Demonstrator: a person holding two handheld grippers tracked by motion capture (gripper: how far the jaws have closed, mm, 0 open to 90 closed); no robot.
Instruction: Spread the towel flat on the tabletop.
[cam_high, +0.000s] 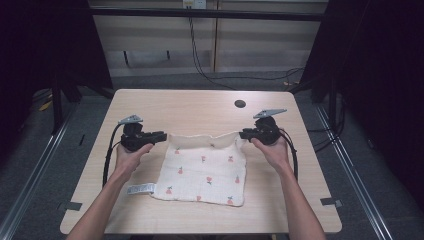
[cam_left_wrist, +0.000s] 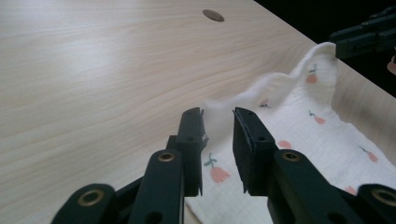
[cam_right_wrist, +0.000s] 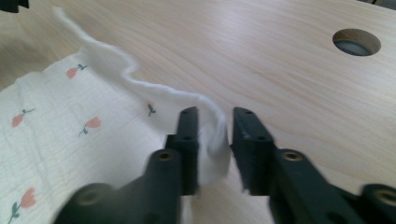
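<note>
A cream cloth (cam_high: 205, 170) printed with small red flowers lies spread on the wooden table (cam_high: 190, 107). Its far edge is raised and rippled between the two grippers. My left gripper (cam_high: 162, 136) sits at the cloth's far left corner. In the left gripper view its jaws (cam_left_wrist: 218, 116) stand apart with the cloth's corner (cam_left_wrist: 215, 112) loose between them. My right gripper (cam_high: 242, 134) is at the far right corner. In the right gripper view its jaws (cam_right_wrist: 214, 116) are also parted, with the cloth's corner (cam_right_wrist: 212, 144) lying against one jaw and a gap beside the other.
A round hole (cam_high: 240, 103) sits in the tabletop beyond the cloth. A white label (cam_high: 140, 189) sticks out from the cloth's near left corner. Bare wood lies beyond the cloth's far edge. Cables run across the floor behind the table.
</note>
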